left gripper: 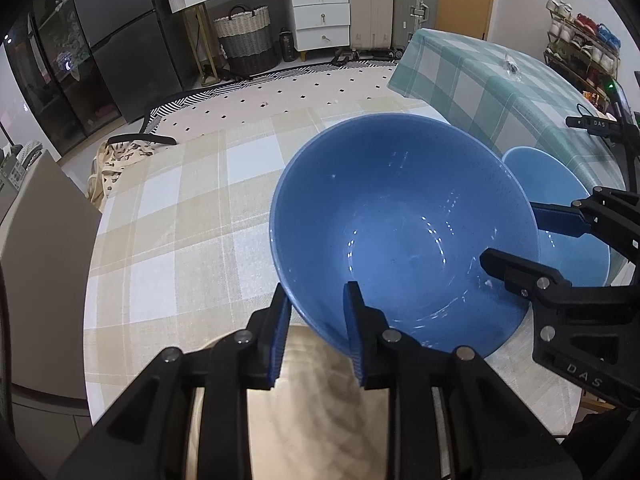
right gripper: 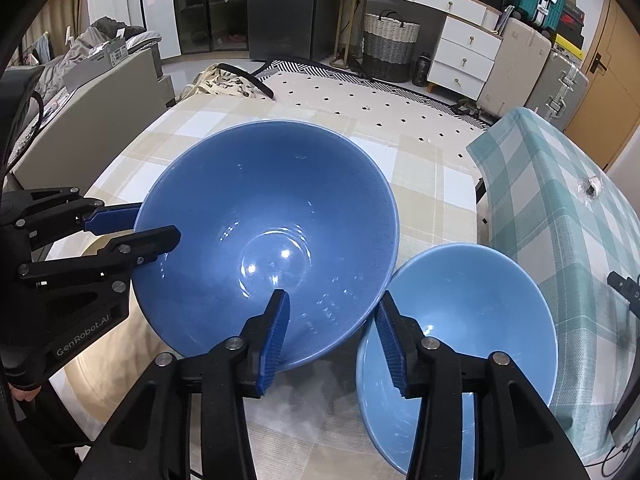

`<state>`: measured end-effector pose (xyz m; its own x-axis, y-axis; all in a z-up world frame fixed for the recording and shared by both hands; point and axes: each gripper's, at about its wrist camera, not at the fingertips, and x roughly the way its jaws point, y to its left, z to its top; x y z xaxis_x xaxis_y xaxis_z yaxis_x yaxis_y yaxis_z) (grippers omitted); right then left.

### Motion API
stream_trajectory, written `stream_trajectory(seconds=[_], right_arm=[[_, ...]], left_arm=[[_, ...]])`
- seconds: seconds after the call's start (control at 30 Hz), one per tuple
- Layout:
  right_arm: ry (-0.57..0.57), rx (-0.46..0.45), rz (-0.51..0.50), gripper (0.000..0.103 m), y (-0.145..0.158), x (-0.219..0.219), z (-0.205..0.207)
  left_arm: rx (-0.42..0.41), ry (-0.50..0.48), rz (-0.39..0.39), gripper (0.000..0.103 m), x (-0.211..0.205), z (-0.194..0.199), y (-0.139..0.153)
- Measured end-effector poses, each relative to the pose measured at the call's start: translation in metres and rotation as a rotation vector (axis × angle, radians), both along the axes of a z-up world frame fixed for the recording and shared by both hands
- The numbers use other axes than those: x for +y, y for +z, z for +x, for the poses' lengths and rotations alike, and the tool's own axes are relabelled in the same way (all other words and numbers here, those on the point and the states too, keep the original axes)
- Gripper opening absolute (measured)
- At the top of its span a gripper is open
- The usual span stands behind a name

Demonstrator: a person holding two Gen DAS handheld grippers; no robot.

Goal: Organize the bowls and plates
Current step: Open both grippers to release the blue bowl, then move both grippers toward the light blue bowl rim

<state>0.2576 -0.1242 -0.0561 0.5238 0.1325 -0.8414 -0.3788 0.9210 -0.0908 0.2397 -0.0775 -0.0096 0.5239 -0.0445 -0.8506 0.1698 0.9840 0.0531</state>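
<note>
A large dark blue bowl [left gripper: 400, 232] [right gripper: 272, 240] stands on the beige checked tablecloth [left gripper: 180, 220]. A smaller light blue bowl [right gripper: 472, 320] [left gripper: 568, 200] stands just to its right, touching it. My left gripper [left gripper: 316, 312] straddles the large bowl's near-left rim, one finger inside and one outside, with a gap left. It also shows at the left of the right wrist view [right gripper: 156, 224]. My right gripper [right gripper: 332, 332] straddles the large bowl's right rim, jaws wide, one finger over the small bowl. It also shows in the left wrist view [left gripper: 508, 232].
A second table with a green checked cloth [right gripper: 560, 208] [left gripper: 500, 80] adjoins on the right. A grey cabinet [left gripper: 36, 260] stands to the left. Beyond the table are a patterned rug [right gripper: 380, 104], a woven basket [left gripper: 244, 36], drawers and suitcases.
</note>
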Motion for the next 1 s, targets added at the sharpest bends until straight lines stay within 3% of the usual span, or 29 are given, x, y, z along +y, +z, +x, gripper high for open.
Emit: stream_trajectory(seconds=[0.1, 0.23, 0.27, 0.5, 0.57, 0.63, 0.77, 1.0], right_arm=[[0.006, -0.004, -0.015, 0.051, -0.002, 0.002, -0.001], [-0.005, -0.029, 0.005, 0.073, 0.002, -0.001, -0.001], [-0.011, -0.039, 0.011, 0.079, 0.004, -0.003, 0.000], [-0.048, -0.046, 0.042, 0.093, 0.008, -0.013, 0.005], [-0.058, -0.054, 0.052, 0.099, 0.010, -0.016, 0.006], [-0.064, -0.065, 0.062, 0.100, 0.013, -0.019, 0.007], [-0.088, -0.094, 0.102, 0.102, 0.023, -0.031, 0.008], [-0.142, -0.176, 0.159, 0.102, 0.048, -0.063, 0.004]], left_arm=[[0.012, 0.002, 0.011, 0.028, -0.001, 0.002, -0.005], [0.013, -0.001, 0.003, 0.048, 0.000, 0.001, -0.004], [0.008, -0.001, 0.003, 0.048, 0.000, 0.001, -0.003], [0.022, 0.028, -0.028, 0.059, 0.007, 0.004, -0.002], [0.021, 0.038, -0.048, 0.087, 0.010, 0.003, 0.000], [-0.009, 0.046, -0.057, 0.096, 0.012, 0.000, 0.006], [-0.032, 0.042, -0.106, 0.103, 0.015, -0.002, 0.017], [-0.048, 0.047, -0.147, 0.103, 0.009, -0.005, 0.027]])
